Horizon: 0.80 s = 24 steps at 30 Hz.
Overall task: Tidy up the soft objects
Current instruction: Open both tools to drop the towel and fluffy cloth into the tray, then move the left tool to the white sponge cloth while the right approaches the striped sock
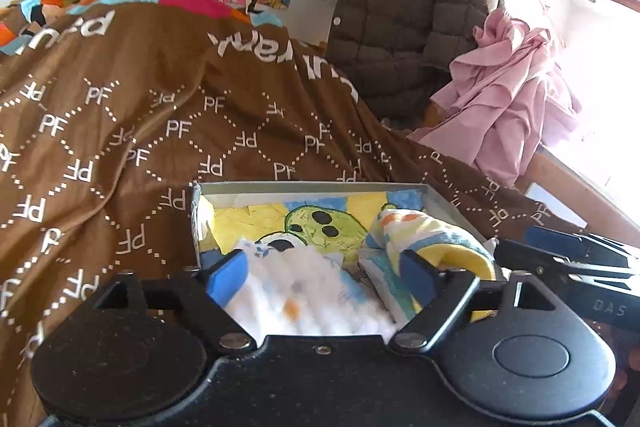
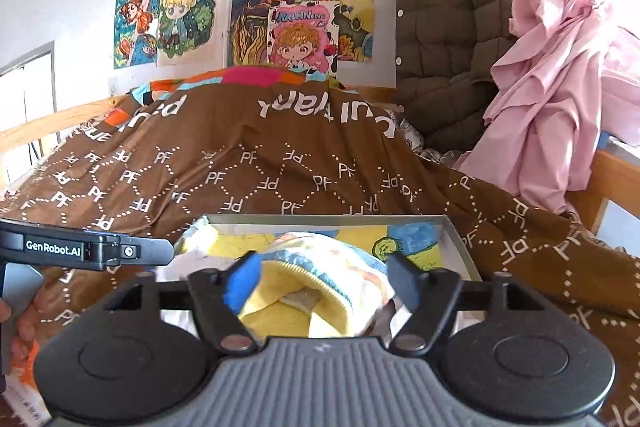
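A shallow grey box (image 1: 312, 185) with a child's drawing on its floor lies on the bed. In its near left part sits a fluffy white cloth (image 1: 304, 291). My left gripper (image 1: 320, 273) is open, one blue pad on each side of that cloth. To the right lies a rolled patterned garment (image 1: 424, 231) with a yellow lining and blue trim. In the right wrist view the same garment (image 2: 328, 267) lies in the box (image 2: 320, 219) between the spread fingers of my right gripper (image 2: 324, 281), which is open. I cannot tell whether the pads touch it.
A brown bedspread (image 1: 160, 131) printed with "PF" covers the bed around the box. At the back right hang a brown quilted jacket (image 2: 452, 27) and a crumpled pink cloth (image 2: 560, 99). Drawings (image 2: 280, 7) cover the wall. A hand (image 2: 24, 323) holds the left gripper's body (image 2: 80, 251).
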Available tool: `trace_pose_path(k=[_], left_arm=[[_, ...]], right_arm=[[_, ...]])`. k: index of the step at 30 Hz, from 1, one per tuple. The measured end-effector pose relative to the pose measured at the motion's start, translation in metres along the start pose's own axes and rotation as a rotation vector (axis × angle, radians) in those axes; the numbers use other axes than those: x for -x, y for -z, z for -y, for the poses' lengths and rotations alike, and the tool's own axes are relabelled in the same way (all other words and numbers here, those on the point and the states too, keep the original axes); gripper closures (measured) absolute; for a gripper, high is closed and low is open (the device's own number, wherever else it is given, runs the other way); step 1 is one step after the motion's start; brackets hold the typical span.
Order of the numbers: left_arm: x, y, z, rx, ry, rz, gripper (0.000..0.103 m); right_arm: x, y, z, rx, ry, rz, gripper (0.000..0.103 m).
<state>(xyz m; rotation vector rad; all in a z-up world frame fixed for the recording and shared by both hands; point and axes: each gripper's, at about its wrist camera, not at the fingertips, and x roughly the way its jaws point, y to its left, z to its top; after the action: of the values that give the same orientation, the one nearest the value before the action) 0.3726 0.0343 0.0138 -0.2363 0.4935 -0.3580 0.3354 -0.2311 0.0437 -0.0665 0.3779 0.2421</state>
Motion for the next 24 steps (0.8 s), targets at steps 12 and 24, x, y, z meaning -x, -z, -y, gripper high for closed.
trace_pose_path(k=[12,24], left_arm=[[0.077,0.024,0.042,-0.016,0.01,0.043,0.001],[0.133,0.076,0.074,0.01,-0.002,0.033,0.001]], right_arm=[[0.094,0.018,-0.002,-0.069,0.005,0.023,0.0],[0.176,0.056,0.0,-0.126,0.089,0.0,0.0]])
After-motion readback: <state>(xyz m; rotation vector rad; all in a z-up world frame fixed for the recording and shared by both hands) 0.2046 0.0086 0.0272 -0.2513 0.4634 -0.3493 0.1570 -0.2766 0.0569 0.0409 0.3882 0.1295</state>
